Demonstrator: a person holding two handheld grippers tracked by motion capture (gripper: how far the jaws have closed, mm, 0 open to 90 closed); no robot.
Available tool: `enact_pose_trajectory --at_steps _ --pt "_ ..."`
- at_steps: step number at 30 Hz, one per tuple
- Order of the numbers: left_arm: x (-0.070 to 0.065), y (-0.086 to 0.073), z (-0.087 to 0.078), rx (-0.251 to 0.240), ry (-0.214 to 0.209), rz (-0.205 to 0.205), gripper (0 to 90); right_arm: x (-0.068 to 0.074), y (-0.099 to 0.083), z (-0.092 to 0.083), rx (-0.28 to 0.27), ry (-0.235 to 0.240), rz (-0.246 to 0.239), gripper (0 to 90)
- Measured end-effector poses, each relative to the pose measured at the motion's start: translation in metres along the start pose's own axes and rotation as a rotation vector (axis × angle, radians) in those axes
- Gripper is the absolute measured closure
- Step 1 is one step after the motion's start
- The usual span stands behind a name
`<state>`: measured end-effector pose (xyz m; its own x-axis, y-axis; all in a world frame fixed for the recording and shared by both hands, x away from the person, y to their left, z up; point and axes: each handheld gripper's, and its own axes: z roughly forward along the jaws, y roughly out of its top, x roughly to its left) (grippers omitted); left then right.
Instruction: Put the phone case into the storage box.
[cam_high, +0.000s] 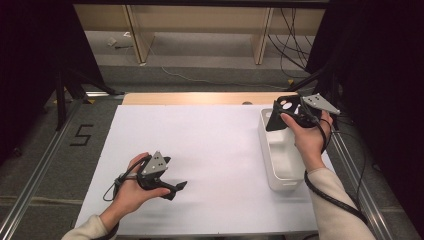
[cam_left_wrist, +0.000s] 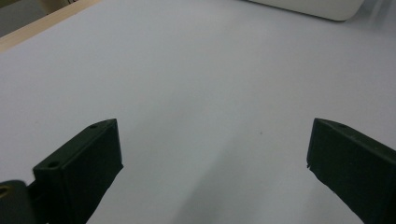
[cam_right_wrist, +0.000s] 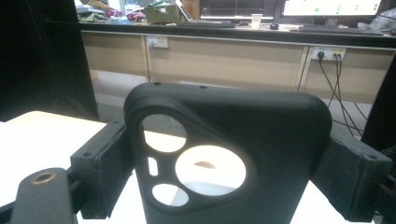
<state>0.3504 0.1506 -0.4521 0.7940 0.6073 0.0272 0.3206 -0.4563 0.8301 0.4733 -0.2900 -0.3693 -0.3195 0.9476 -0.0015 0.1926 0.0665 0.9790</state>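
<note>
Right tongs (cam_high: 284, 111) up at two o'clock, pinching a black phone case (cam_high: 283, 114) by its two long sides, one jaw pressed on each. From the right gripper view that case (cam_right_wrist: 261, 140) is matte, smooth, rounded at the corners, with a cut-out panel of two round holes, one large round hole and a small slot; pale light comes through them. It hangs above the far end of a white tray (cam_high: 280, 165), a long glossy plastic tub with rounded corners and a lip, lying along the right edge of the bench (cam_high: 210, 150).

Left tongs (cam_high: 176, 187) now, down at seven o'clock, low over the sheet, jaws spread wide with nothing between them. In the left gripper view those tongs (cam_left_wrist: 215, 154) show two blunt black blocks, faintly rough on the faces, well apart, bare white surface running away between them up to the rim of the tray (cam_left_wrist: 308, 7). A grey three-cornered plate (cam_high: 154, 164) with small holes rides on top.

Room to move: the bench is a flat white matte sheet, open from centre out to nine o'clock, with a strip of pale wood (cam_high: 200, 98) along the far edge at twelve. Metal rails (cam_high: 30, 190) run down both sides on the grey floor.

Writing: a black figure 5 (cam_high: 81, 135) is marked on the floor at ten o'clock. Beyond, wooden cabinets (cam_right_wrist: 224, 60), wall sockets and trailing cables; screen text is too small to read.
</note>
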Motion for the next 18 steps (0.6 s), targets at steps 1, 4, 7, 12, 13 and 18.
enact_pose_trajectory --at_steps 1,4,7,12,13,18 --pt "0.000 0.000 0.000 0.000 0.000 -0.001 2.7 0.000 0.000 0.001 -0.001 0.000 -0.002 15.3" --pt "0.000 0.000 0.000 0.000 -0.001 0.000 2.7 0.000 0.000 0.002 0.001 0.001 -0.004 15.4" --pt "0.000 0.000 0.000 0.000 -0.001 -0.001 2.7 0.001 0.000 0.005 0.006 -0.002 -0.005 15.3" --pt "0.000 0.000 0.000 0.000 -0.004 -0.001 2.7 0.000 0.001 0.009 0.018 -0.006 -0.008 15.3" --pt "0.000 0.000 0.000 -0.001 -0.004 -0.001 2.7 0.000 0.001 0.011 0.026 -0.008 -0.008 15.3" --pt "0.000 0.000 0.001 -0.002 -0.004 -0.002 2.7 -0.001 0.002 0.017 0.039 -0.010 -0.005 15.3"
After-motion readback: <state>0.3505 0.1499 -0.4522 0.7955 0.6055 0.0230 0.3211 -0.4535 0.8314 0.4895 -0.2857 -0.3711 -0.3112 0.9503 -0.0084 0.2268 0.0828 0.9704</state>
